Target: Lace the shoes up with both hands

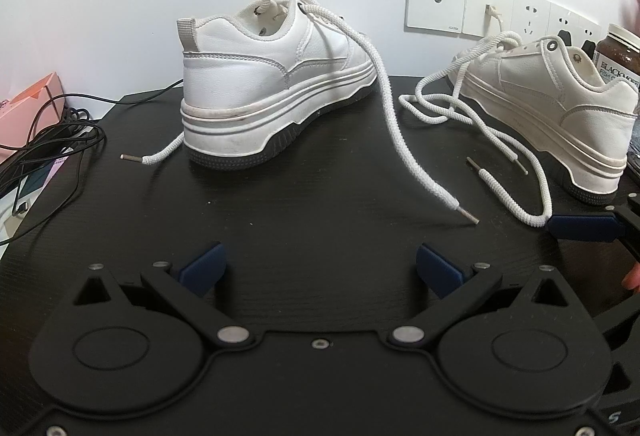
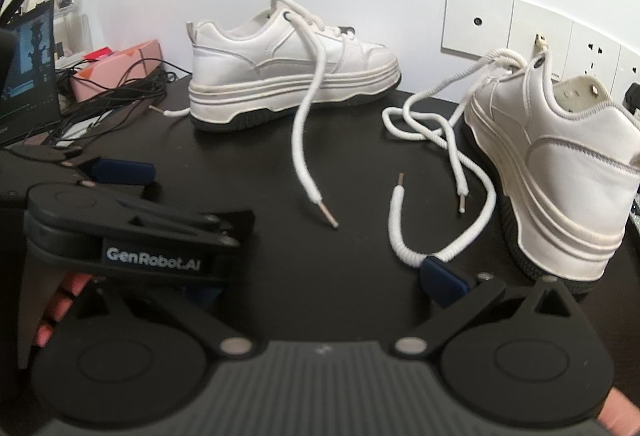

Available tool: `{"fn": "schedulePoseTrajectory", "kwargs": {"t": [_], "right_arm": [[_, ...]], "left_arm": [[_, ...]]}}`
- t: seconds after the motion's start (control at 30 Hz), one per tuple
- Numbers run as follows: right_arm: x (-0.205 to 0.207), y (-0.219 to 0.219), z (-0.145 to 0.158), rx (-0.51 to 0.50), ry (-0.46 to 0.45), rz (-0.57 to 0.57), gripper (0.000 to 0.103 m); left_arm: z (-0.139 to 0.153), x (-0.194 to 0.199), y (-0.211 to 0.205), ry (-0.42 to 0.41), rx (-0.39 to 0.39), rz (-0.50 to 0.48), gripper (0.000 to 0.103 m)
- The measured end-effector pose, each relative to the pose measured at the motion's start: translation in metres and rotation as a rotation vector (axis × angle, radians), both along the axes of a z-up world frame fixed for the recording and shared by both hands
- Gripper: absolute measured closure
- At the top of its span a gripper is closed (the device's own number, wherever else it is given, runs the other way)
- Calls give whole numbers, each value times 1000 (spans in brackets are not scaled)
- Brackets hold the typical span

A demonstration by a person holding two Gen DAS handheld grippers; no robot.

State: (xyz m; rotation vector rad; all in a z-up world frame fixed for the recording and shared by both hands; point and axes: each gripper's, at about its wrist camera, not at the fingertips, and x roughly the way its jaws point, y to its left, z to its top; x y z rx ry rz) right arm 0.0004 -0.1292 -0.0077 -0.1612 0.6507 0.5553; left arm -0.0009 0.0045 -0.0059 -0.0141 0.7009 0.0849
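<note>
Shoes first: two white leather platform sneakers with black soles stand well apart on the black table (image 1: 304, 220), the left-hand sneaker (image 1: 272, 84) heel toward the cameras and the right-hand sneaker (image 2: 560, 164) near the table's right edge. Both are only partly laced, and their thick white woven laces trail loose across the tabletop. One long lace (image 1: 400, 124) of the left-hand sneaker ends in a metal aglet (image 1: 469, 215) ahead of the left tongs (image 1: 318, 264), which stand spread wide and empty. The right tongs (image 2: 320, 280) are likewise spread and hold nothing, though the blue pad (image 2: 442, 278) sits just beside a looped lace (image 2: 412, 256) of the right-hand sneaker; whether they touch I cannot tell. Likely risks: a pad could snag that loop and drag the sneaker, the tangled loops may knot when pulled, and the thin aglet could slip from a shallow pinch.
</note>
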Motion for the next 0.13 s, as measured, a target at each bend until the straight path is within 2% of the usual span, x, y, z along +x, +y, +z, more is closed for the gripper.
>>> {"fn": "schedulePoseTrajectory", "kwargs": {"t": [0.13], "right_arm": [[-1, 0, 0, -1, 0, 1, 1]], "left_arm": [[0, 0, 0, 0, 0, 0, 0]]}}
